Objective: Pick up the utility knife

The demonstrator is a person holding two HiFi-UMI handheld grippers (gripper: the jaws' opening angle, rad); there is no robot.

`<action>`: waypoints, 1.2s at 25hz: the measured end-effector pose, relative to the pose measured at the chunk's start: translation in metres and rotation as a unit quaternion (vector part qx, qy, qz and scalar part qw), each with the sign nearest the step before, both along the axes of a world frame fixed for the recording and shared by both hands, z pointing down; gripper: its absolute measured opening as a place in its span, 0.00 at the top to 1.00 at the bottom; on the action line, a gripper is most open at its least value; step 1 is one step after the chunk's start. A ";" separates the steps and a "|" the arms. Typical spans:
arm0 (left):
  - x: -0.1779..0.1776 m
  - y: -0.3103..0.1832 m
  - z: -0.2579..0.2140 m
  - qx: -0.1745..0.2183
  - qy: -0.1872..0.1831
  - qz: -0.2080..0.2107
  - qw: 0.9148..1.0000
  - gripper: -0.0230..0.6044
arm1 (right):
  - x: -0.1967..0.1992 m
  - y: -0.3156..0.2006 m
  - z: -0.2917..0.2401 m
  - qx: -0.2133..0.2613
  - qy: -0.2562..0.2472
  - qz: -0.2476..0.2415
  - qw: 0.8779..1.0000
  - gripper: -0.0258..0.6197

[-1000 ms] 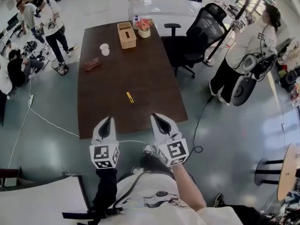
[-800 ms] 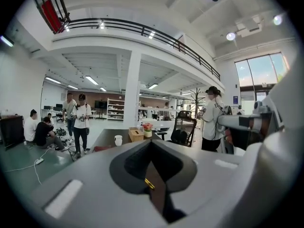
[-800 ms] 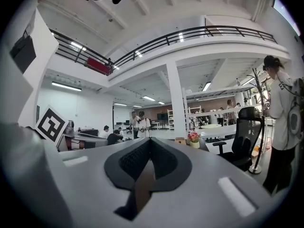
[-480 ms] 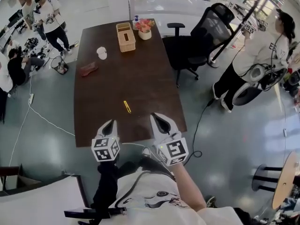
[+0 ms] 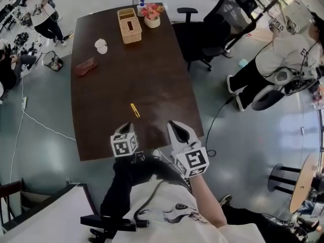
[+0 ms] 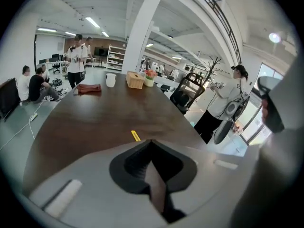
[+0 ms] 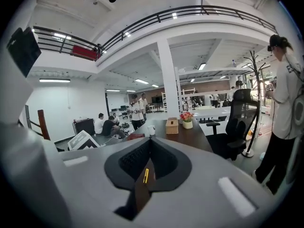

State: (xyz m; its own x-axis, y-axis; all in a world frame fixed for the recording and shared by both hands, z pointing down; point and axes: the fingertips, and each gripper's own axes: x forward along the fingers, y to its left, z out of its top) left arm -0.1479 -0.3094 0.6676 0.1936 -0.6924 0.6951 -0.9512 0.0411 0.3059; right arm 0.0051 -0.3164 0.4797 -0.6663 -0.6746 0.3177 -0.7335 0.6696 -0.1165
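Because the utility knife (image 5: 134, 110) lies untouched at mid-frame, the left gripper (image 5: 126, 129) and right gripper (image 5: 173, 123) hover below it, clenched and empty, aimed toward it.

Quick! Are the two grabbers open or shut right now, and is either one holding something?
Left gripper: shut, holding nothing.
Right gripper: shut, holding nothing.
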 end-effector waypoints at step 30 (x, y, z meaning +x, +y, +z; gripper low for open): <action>0.020 -0.041 0.128 -0.161 -0.061 0.006 0.985 0.70 | 0.005 -0.052 0.195 -0.236 0.087 0.069 0.965 0.96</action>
